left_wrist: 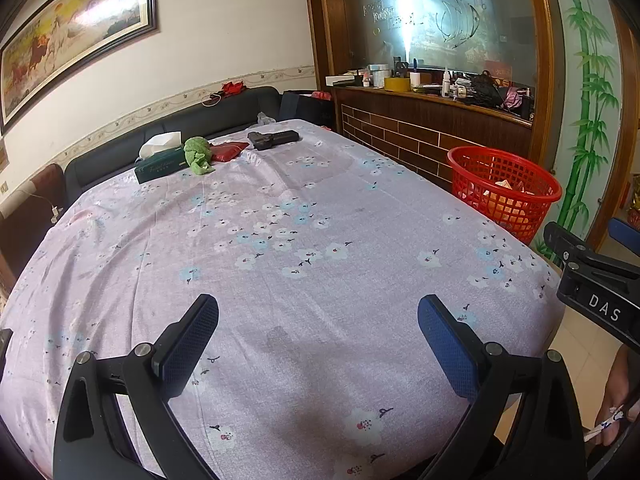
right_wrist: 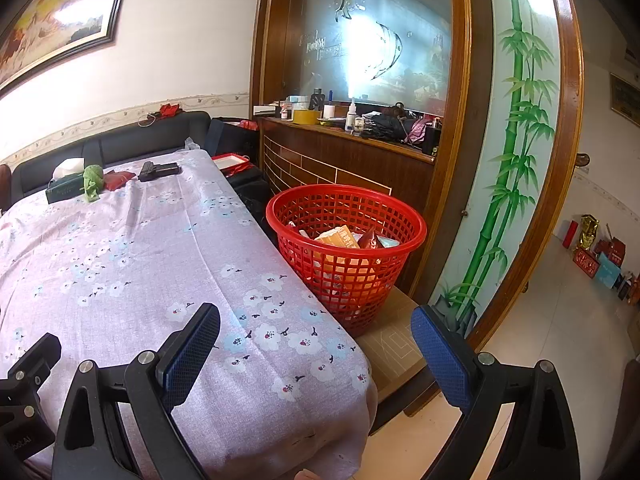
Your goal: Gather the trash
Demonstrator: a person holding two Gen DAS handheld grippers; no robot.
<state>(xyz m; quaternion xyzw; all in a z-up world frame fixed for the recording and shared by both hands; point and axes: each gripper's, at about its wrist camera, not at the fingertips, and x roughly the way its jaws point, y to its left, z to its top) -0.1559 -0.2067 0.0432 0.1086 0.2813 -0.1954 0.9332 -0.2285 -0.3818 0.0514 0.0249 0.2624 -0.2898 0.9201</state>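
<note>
Basket [right_wrist: 346, 248] right of the table [right_wrist: 120, 264], wrappers [right_wrist: 340, 238] inside — tissue box [left_wrist: 158, 162], cloth [left_wrist: 198, 154] at its far end.

Left wrist view looks from the near edge of the table [left_wrist: 312, 240] along its length to the far edge. Right wrist view sits at the near right corner, facing the red basket [right_wrist: 346, 248]. Both share the tabletop, basket and far-edge items

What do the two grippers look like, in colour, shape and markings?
Both are alike. The left gripper has black plastic linkage arms with triangular cut-outs and silver pivot bolts, ending in two flat blue pads with a fine mesh texture. The right gripper looks the same; seen from the left wrist, its black body bears white letters "DAS".
</note>
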